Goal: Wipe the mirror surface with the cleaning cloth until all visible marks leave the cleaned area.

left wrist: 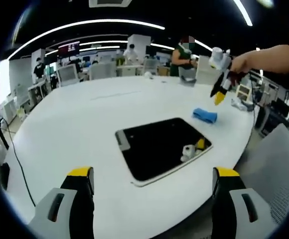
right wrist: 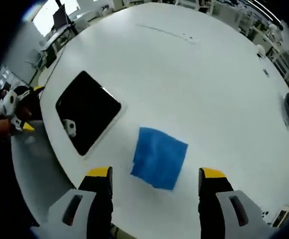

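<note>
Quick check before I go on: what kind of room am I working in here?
Likely an open-plan office or lab: a big round white table holding the mirror and blue cloth, rows of desks with monitors behind, long ceiling light strips, people standing around.

1. I see a large white round desk [left wrist: 74, 129] with a faint line marked across its far part.
2. Beyond it, an open office: people [left wrist: 183, 55] standing among chairs [left wrist: 67, 74] and workstations.
3. Long ceiling light strips [left wrist: 89, 25] curve overhead.
4. A red-lit screen [left wrist: 69, 48] hangs at the back.
5. A grey chair back [left wrist: 276, 159] stands just beside the desk's near edge.
6. A dark cable [left wrist: 15, 154] hangs off the desk's left side.
</note>
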Action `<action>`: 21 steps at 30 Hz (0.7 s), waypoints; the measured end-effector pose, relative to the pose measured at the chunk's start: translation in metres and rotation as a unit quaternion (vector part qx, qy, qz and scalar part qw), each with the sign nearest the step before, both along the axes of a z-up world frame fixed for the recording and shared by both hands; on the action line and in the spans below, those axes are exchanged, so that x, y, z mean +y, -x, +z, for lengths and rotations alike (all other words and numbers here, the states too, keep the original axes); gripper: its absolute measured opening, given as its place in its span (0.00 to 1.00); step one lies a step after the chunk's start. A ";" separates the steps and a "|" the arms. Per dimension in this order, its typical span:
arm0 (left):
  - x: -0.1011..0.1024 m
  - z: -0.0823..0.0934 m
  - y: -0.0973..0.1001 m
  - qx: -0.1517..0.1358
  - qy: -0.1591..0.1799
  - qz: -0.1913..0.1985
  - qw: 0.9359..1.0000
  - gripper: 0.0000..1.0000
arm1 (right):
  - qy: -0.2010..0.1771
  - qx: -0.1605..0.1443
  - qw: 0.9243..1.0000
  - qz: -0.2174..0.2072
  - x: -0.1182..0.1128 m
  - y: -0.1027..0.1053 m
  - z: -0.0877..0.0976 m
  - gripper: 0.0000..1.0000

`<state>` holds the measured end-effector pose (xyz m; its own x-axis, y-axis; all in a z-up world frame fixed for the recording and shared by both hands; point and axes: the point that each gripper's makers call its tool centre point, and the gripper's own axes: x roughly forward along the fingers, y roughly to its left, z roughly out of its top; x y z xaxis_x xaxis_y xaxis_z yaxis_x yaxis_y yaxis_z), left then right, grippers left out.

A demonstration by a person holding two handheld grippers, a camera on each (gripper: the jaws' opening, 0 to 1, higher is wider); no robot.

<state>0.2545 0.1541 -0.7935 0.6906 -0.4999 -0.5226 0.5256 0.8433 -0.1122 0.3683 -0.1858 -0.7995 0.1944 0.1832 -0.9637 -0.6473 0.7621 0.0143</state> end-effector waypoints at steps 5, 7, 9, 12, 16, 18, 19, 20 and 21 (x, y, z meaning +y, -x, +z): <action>-0.001 0.001 0.000 -0.017 -0.028 -0.013 0.999 0.99 | -0.014 -0.036 0.999 -0.002 0.002 -0.009 -0.016 0.49; 0.001 -0.002 0.000 -0.007 -0.020 -0.007 1.000 0.99 | -0.017 -0.038 0.999 -0.023 0.002 -0.008 -0.021 0.45; 0.003 -0.001 0.000 -0.010 -0.023 -0.007 1.000 0.99 | -0.019 -0.042 0.998 -0.031 0.003 -0.007 -0.026 0.43; 0.004 -0.001 -0.001 -0.012 -0.021 -0.007 1.000 0.99 | -0.009 -0.053 0.998 -0.028 -0.003 -0.010 -0.036 0.40; 0.006 -0.001 -0.001 -0.011 -0.018 0.001 1.000 0.99 | -0.050 -0.062 0.993 -0.090 0.001 -0.021 -0.041 0.33; 0.008 -0.001 -0.002 -0.013 -0.021 0.001 1.000 0.99 | -0.063 -0.058 0.991 -0.104 0.004 -0.022 -0.043 0.33; 0.009 0.000 -0.003 -0.018 -0.022 0.001 1.000 0.99 | -0.058 -0.045 0.991 -0.108 0.003 -0.020 -0.047 0.34; 0.009 -0.001 -0.002 -0.011 -0.015 0.003 1.000 0.99 | -0.052 -0.041 0.992 -0.107 0.003 -0.018 -0.050 0.34; 0.007 -0.003 -0.001 -0.005 -0.013 0.001 1.000 0.99 | -0.043 -0.041 0.993 -0.099 0.005 -0.016 -0.053 0.34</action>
